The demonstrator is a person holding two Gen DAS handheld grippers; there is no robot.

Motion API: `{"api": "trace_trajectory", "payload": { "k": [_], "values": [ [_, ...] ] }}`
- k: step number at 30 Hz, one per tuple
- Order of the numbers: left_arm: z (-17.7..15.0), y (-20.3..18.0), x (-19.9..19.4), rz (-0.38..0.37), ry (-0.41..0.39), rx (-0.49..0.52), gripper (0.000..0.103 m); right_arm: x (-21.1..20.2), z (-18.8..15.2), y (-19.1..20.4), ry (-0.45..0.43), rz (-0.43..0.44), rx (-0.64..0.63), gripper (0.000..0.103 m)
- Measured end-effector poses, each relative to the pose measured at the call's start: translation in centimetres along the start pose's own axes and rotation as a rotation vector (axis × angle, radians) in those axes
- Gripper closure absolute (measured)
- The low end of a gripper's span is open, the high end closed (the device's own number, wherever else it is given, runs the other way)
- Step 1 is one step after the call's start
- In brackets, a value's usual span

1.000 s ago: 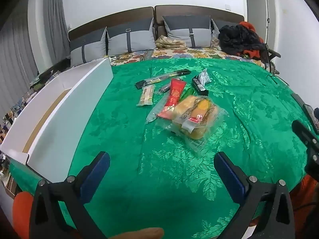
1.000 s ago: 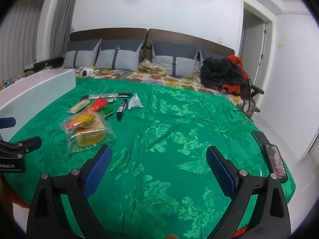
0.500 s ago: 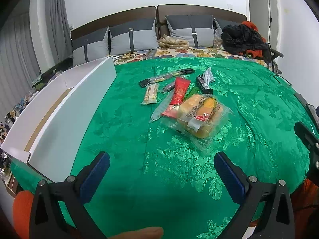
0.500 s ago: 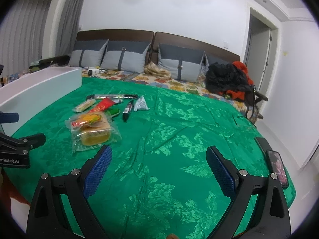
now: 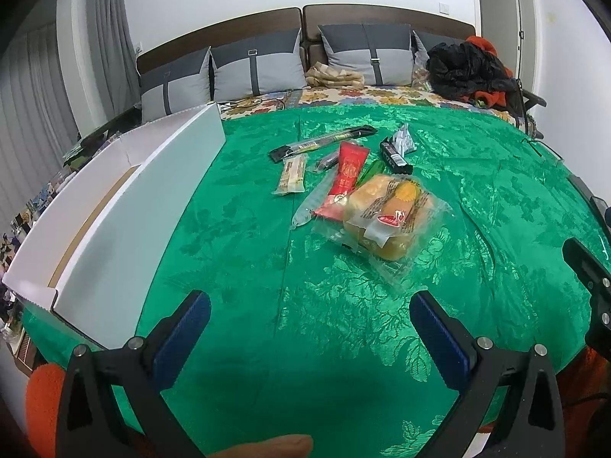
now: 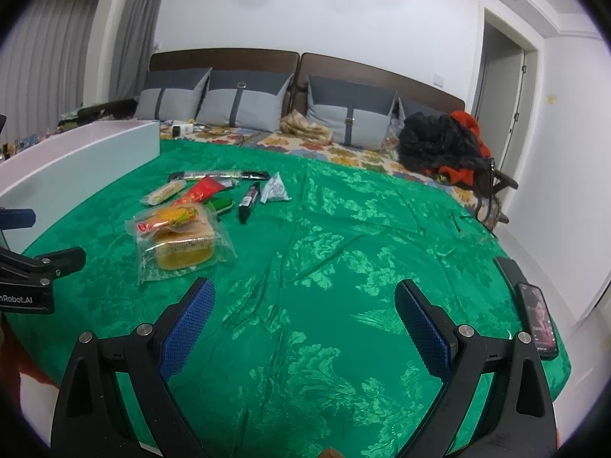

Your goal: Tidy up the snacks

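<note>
Both the left gripper and right gripper are hovering with jaws wide, empty. The bread bag is looking light, squashy, slippery; pinching its loose plastic edge is likely safest.

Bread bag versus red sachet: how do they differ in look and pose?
The bread bag is clear, bulky and puffed, showing golden buns; the red sachet is opaque, flat and narrow. The bread bag lies nearest the grippers and overlaps the red sachet's near end. Both rest untouched on the green bedspread.

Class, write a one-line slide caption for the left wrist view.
Open left gripper hovers over green bedspread, facing bagged bread, snack packets, white box.
</note>
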State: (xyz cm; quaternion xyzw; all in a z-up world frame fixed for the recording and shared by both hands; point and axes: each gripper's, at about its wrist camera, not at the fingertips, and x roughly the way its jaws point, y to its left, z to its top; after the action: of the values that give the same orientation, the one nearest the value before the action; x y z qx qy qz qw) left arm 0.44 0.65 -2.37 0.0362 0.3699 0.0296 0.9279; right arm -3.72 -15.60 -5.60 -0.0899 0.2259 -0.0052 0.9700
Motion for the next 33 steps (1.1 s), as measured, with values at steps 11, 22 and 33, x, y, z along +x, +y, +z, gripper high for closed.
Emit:
{"api": "trace_trajectory", "payload": {
  "k": [11, 22, 33],
  "values": [
    [-0.3, 0.2, 0.8, 0.003, 0.014, 0.001, 0.0, 0.7, -0.4, 0.2, 0.024, 0.006, -0.011, 0.006],
    [-0.3, 0.4, 1.2, 0.002, 0.026, -0.003, 0.0, 1.1, -0.6, 0.7, 0.041, 0.012, -0.025, 0.006],
    [-0.4, 0.3, 1.2, 0.004, 0.028, -0.001, 0.0, 1.3, -0.7, 0.6, 0.046, 0.01, -0.015, 0.006]
  ]
}}
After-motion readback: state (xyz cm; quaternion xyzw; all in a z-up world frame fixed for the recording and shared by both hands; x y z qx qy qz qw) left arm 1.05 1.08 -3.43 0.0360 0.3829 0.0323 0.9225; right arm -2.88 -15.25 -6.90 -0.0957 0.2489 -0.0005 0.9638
